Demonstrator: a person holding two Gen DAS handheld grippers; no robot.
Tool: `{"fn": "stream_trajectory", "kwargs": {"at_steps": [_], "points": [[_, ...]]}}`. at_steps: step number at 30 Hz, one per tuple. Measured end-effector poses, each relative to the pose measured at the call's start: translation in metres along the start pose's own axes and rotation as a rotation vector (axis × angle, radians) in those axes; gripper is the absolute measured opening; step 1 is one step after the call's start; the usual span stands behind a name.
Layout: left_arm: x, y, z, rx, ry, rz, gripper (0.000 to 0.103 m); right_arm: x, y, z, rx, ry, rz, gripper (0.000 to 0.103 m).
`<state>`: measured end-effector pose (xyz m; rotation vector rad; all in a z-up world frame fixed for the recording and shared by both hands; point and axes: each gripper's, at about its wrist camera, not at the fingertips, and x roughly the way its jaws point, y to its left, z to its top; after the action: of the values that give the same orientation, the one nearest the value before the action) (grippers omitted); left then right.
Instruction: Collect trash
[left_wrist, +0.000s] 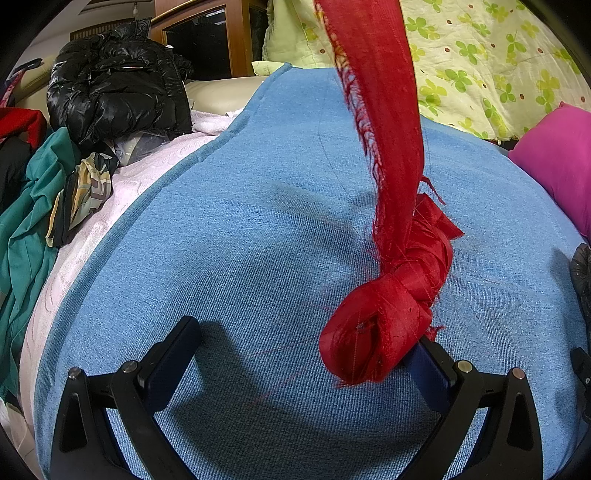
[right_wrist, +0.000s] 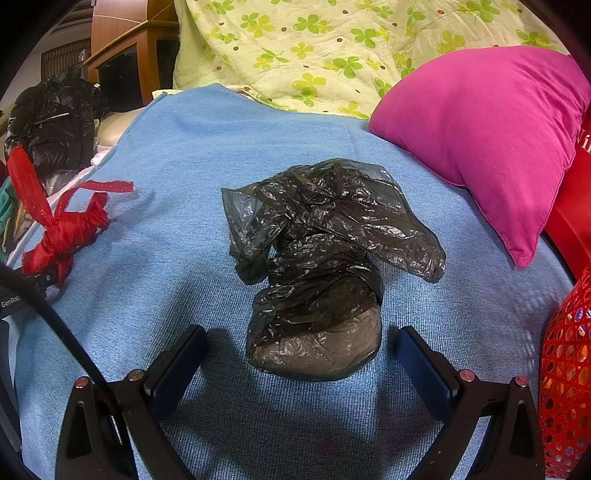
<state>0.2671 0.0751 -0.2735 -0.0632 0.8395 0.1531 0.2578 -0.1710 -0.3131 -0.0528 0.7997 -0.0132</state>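
Right wrist: black bag (right_wrist: 314, 273) between gripper (right_wrist: 301, 354) fingers

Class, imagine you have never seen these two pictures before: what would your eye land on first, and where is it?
Probably the knotted red ribbon, draped over one finger of the open left gripper above the blue cloth. Next, the crumpled black plastic bag lying on that cloth just ahead of the open right gripper, with a magenta pillow behind it.
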Motion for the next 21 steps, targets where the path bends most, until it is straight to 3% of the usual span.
{"fn": "stream_trajectory", "kwargs": {"at_steps": [21], "points": [[0.0003,0.0001,-0.0004,0.0,-0.003,-0.001,0.103,0.0,0.0003,0.0,-0.001,0.0,-0.001,0.103]]}}
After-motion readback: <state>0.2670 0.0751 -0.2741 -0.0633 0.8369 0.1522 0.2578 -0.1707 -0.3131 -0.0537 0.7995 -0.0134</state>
